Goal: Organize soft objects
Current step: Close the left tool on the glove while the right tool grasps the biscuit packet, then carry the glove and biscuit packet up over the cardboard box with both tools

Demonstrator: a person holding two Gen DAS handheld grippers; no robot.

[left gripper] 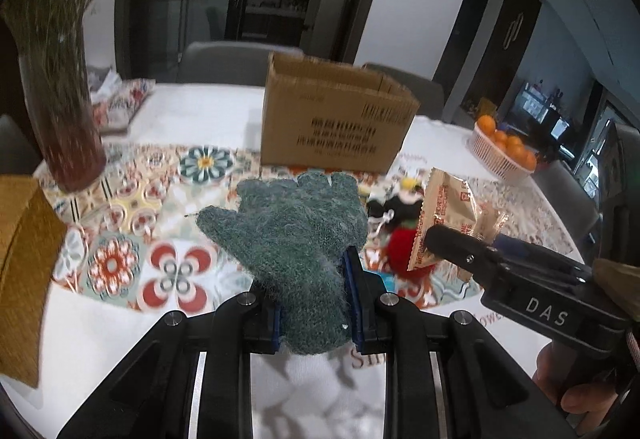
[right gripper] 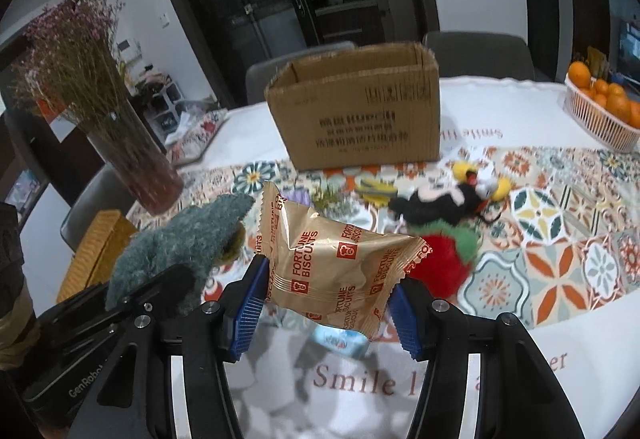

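- Teal-green and fuzzy, the knitted glove is clamped at its cuff between the blue pads of the left gripper; its fingers point up and away toward the cardboard box, and it is lifted off the table.
- The right gripper has its jaws closed on a gold Fortune Biscuits packet, pinched from both sides by the ribbed blue pads and held above the table.
- The two grippers are side by side: in the right wrist view the glove shows at the left, just beside the packet; in the left wrist view the packet shows at the right, in front of the right gripper's black body.
- The open-topped cardboard box stands upright on the far edge of the patterned floral mat.
- Between the box and the grippers, on the mat, lie a red plush toy with a green top and a black plush toy with yellow parts, close together.
- A small light-blue packet lies on the white tablecloth under the held packet.
- A glass vase of dried flowers stands at the left, and a white basket of oranges at the far right.
- A yellow woven object sits near the vase at the table's left edge.
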